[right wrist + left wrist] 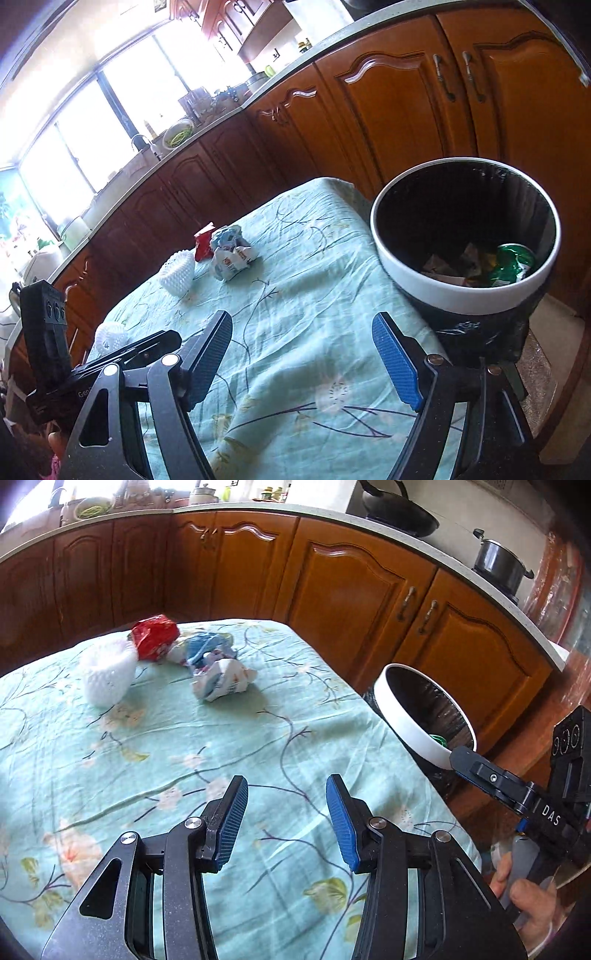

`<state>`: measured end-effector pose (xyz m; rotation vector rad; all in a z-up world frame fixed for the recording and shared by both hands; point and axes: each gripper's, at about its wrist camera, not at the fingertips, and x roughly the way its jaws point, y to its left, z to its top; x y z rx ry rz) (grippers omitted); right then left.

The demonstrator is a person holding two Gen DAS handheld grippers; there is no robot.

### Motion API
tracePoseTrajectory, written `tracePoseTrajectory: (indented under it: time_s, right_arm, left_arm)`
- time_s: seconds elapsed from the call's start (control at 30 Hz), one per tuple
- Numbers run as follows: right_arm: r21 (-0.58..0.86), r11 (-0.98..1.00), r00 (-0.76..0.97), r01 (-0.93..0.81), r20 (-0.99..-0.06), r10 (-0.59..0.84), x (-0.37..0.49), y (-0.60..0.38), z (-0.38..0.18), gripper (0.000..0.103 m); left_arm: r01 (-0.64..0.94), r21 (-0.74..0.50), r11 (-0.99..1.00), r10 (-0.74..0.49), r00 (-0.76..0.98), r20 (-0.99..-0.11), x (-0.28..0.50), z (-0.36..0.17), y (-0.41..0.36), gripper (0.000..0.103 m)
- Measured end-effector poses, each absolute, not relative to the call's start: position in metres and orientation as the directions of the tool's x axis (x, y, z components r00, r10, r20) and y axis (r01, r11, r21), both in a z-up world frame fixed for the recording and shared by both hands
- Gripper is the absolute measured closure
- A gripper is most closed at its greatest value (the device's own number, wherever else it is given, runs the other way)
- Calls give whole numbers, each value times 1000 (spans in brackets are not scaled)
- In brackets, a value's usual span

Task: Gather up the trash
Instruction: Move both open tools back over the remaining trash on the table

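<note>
1. The left gripper (286, 812) is angled down over the near part of the table, its blue-padded jaws partly apart with only the floral tablecloth (184, 738) showing between them; it holds nothing.
2. On the far left of the table, a white foam net sleeve (107, 679) lies on the cloth; the right wrist view shows a second white foam net (110, 334) near the table's left edge.
3. Just right of the first sleeve sits a crumpled red wrapper (153, 637), touching it, then a crumpled blue-and-white wrapper (205, 648), and in front of that a crumpled white wrapper (221, 681). All three lie close together, well ahead of both grippers.
4. The right gripper (303, 360) also points down over the cloth, its jaws wide apart and empty.
5. At the table's right edge stands a trash bin (384, 236) with a white rim and black liner; a green crushed can (515, 262) and paper scraps lie inside.
6. In the left wrist view, a hand (528, 897) grips the right tool's handle at the lower right.
7. Brown wooden cabinets (332, 590) run behind the table, with a pot (498, 563) on the counter.
</note>
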<state>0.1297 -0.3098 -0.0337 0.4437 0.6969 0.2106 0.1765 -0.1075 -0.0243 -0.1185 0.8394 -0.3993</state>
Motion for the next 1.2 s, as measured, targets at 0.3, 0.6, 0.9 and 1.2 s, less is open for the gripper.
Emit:
tracePoseTrajectory:
  time_s: [0.3, 0.6, 0.9, 1.2]
  right_arm:
    - [447, 887, 716, -117, -581, 387, 162, -266, -28, 23]
    - [448, 880, 681, -158, -596, 425, 204, -243, -27, 23]
    - [426, 882, 628, -203, -634, 451, 259, -206, -35, 23]
    - [419, 890, 591, -178, -678, 437, 301, -184, -61, 23]
  left_arm:
    - [210, -278, 937, -347, 631, -694, 185, -20, -56, 59]
    - [141, -268, 953, -291, 667, -686, 212, -8, -16, 59]
    - [56, -253, 966, -219, 696, -684, 255, -5, 20, 59]
    - [-9, -287, 958, -210, 660, -721, 311, -28, 41, 59]
